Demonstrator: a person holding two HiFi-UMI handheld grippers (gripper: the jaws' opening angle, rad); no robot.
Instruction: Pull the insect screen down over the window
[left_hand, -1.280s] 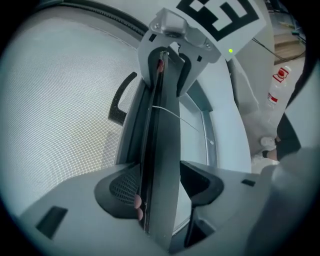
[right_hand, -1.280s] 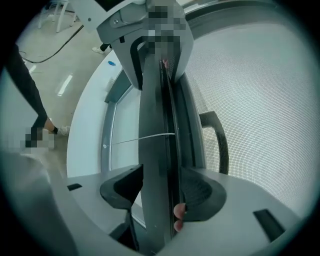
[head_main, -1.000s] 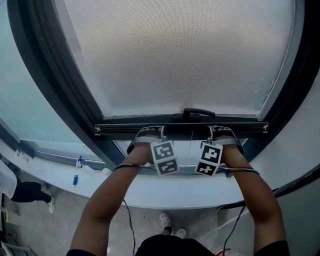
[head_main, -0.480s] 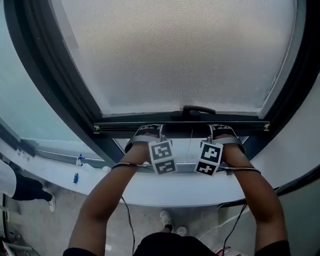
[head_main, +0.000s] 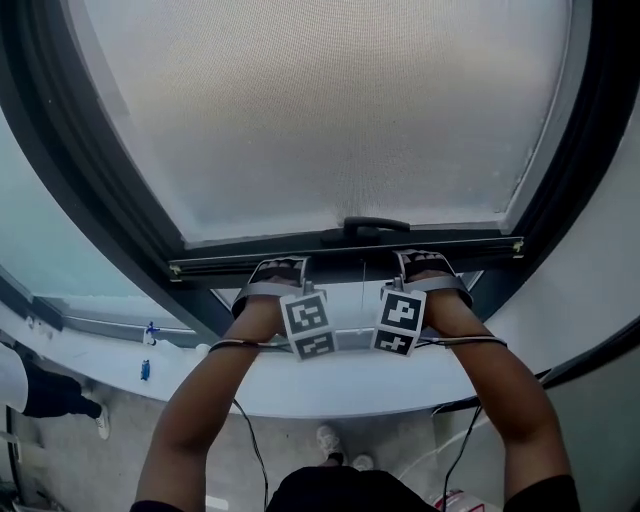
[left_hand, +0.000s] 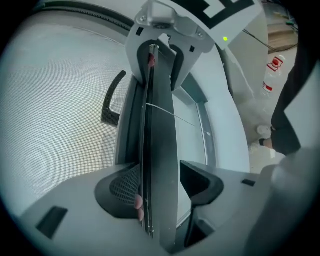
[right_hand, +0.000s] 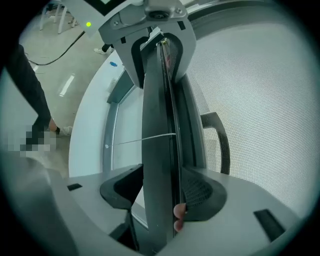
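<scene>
Clamped on the bottom bar (head_main: 340, 252) of the insect screen (head_main: 330, 110) with both pairs of jaws: left gripper (head_main: 278, 272) left of the black handle (head_main: 374, 226), right gripper (head_main: 420, 262) right of it. Bar lying long axis left to right across the dark window frame (head_main: 90, 195), near the white sill (head_main: 335, 385). Mesh stretched away on the far side of the bar.

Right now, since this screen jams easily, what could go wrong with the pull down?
1. The left hand-held gripper and the right one both clamp the bar near its middle. An uneven pull may tilt it and bind it in the frame.
2. The thin cord runs between them and could snag on a jaw.
</scene>
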